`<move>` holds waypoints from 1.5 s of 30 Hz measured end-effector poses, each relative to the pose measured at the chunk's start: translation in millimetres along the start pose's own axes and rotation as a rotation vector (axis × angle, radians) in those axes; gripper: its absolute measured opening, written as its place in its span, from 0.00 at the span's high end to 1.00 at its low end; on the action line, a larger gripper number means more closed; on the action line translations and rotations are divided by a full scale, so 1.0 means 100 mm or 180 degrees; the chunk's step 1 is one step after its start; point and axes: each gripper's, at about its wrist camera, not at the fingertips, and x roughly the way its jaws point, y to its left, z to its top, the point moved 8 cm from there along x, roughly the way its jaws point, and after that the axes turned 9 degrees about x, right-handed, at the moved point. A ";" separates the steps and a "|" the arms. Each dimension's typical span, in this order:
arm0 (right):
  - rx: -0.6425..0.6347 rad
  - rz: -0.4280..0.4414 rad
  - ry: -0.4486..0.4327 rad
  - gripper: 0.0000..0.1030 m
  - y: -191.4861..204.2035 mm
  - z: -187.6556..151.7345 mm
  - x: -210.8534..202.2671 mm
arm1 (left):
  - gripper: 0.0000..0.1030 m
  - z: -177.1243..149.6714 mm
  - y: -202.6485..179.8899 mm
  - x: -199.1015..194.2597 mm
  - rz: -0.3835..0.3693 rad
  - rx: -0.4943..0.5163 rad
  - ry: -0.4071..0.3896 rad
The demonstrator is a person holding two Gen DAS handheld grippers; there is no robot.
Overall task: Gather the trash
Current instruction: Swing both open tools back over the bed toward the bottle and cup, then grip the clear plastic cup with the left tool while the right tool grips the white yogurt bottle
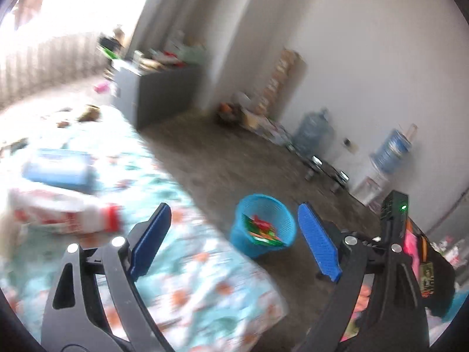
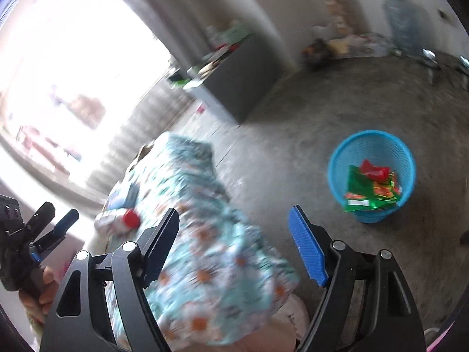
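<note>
The blue basket (image 2: pixel 371 176) stood on the bare grey floor (image 2: pixel 293 152), a little way off from the bed, and it already held trash: crumpled green and red wrappers (image 2: pixel 372 187) lay piled at its bottom. So part of the job looked done. What seemed left was on the flowered bedspread (image 1: pixel 187 264): a white packet with a red end (image 1: pixel 67 214) lay there, a blue pack (image 1: pixel 58 167) beyond it, and some small brownish bits farther up the bed, too blurred to name. Whether all of these counted as trash I could not tell.

The left tongs (image 1: pixel 234 240) were spread wide with nothing between the blue pads; in that view the basket showed in the gap between them, farther off on the floor, while the white packet lay to their left. The right tongs (image 2: pixel 234 243) were likewise spread and empty, over the edge of the bed, with the basket ahead and to their right, well apart.
</note>
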 end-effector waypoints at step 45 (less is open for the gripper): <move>-0.3156 0.0241 0.1259 0.27 3.13 -1.30 1.99 | 0.17 -1.47 2.85 -1.17 0.1452 -0.0400 0.0300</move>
